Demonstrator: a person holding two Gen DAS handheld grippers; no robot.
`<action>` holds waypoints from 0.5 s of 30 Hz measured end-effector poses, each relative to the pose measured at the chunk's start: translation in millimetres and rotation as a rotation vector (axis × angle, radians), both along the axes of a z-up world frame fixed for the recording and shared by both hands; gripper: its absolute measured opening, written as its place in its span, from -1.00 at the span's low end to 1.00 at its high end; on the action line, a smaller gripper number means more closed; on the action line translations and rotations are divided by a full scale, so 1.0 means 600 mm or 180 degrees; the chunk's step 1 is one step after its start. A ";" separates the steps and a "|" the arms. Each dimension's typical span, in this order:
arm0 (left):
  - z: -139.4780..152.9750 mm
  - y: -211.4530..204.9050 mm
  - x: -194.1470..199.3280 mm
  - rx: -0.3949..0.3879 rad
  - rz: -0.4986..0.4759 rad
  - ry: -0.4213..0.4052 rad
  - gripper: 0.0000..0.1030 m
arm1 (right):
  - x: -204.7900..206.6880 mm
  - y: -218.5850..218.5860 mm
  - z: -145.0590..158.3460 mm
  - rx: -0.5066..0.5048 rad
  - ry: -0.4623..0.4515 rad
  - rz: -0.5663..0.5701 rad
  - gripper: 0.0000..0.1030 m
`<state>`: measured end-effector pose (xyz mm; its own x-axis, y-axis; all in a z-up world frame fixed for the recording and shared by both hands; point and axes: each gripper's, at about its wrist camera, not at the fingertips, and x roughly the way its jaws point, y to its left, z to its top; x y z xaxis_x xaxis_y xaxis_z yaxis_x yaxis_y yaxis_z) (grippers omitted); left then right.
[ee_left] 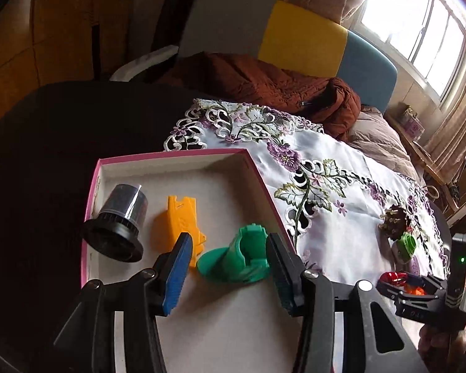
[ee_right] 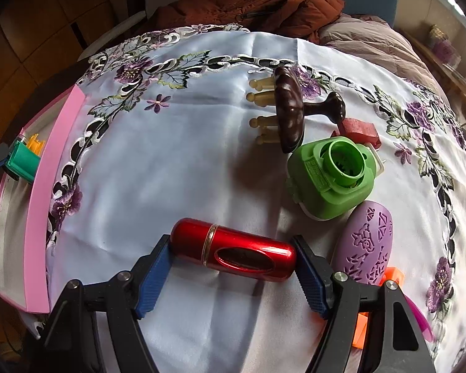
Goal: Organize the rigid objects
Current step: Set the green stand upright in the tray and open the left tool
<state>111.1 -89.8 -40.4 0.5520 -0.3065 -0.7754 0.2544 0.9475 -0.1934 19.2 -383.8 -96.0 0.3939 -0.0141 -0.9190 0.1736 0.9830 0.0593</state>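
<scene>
Sorting into the pink box (ee_left: pixel 258 174)
Left gripper (ee_left: pixel 230 267) fingers spread around the green piece (ee_left: pixel 239 258) inside the box; right gripper (ee_right: pixel 233 276) fingers pinching the red cylinder (ee_right: pixel 233 253) lengthwise.

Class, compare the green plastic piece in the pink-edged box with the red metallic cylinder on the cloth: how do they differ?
The green plastic piece is matte with a flared base; the red metallic cylinder is glossy and rounded. The green one lies in the pink-edged box, the red on the embroidered cloth. Both lie sideways between gripper fingers.
</scene>
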 end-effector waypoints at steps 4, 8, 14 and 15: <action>-0.003 0.003 -0.034 0.0117 -0.0019 -0.0008 -0.04 | 0.000 0.000 0.000 -0.0007 -0.0002 0.0004 0.47; -0.005 0.005 -0.061 0.0172 -0.0039 -0.0008 -0.04 | 0.000 0.001 0.000 -0.0016 -0.0008 0.0010 0.46; -0.004 0.007 -0.090 0.0234 -0.0071 -0.0049 -0.04 | 0.001 -0.001 0.000 0.0005 -0.0024 -0.0005 0.47; -0.003 0.007 -0.093 0.0233 -0.0076 -0.0054 -0.04 | 0.001 -0.002 0.000 0.0005 -0.0028 -0.0010 0.47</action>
